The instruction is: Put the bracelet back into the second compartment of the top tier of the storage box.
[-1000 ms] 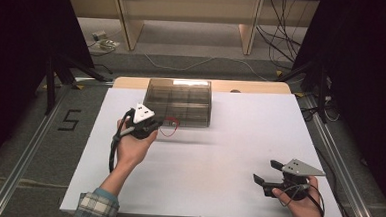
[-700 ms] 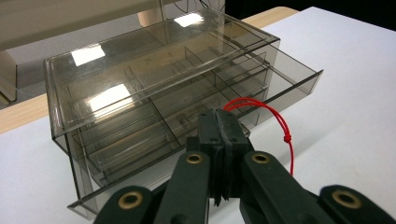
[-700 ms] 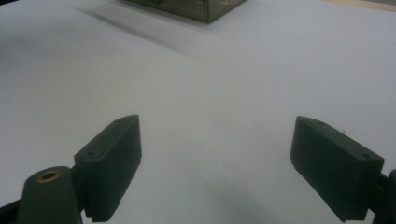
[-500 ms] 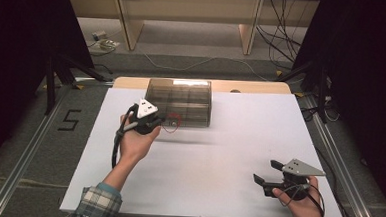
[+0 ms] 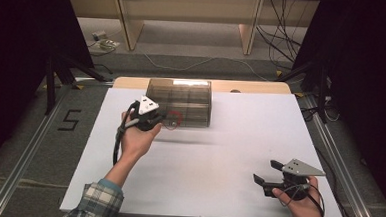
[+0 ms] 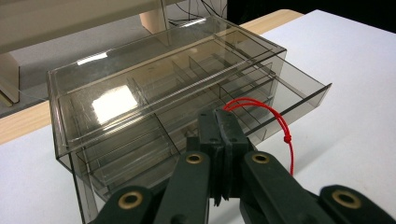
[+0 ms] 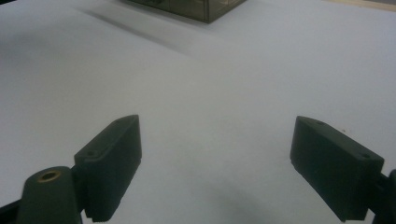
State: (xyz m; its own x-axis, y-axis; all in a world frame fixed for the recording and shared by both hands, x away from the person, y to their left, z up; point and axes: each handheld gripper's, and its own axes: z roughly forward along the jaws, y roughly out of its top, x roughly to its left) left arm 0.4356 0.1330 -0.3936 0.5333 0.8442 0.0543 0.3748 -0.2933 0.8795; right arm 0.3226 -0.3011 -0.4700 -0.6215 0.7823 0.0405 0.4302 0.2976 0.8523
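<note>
A smoky clear drawer box [image 5: 181,100] stands at the back middle of the white table [image 5: 229,140]. In the left gripper view the box [image 6: 154,93] has a lower drawer [image 6: 299,93] slid partly out, with a red cord loop [image 6: 280,126] hanging from its front. My left gripper [image 6: 222,123] is shut on that cord, jaws pressed together just in front of the drawer. From above, the left gripper [image 5: 161,120] sits at the box's front left, the red cord [image 5: 174,118] beside it. My right gripper [image 5: 266,171] rests open at the near right, with nothing between its fingers [image 7: 112,158].
The table's far wooden edge [image 5: 252,86] runs behind the box. Metal rails [image 5: 338,161] flank the table on both sides, and cables lie on the floor beyond. White tabletop [image 7: 210,84] stretches ahead of the right gripper.
My left hand has shifted slightly away from me and toward the box, still holding the red cord. The right hand has not moved.
</note>
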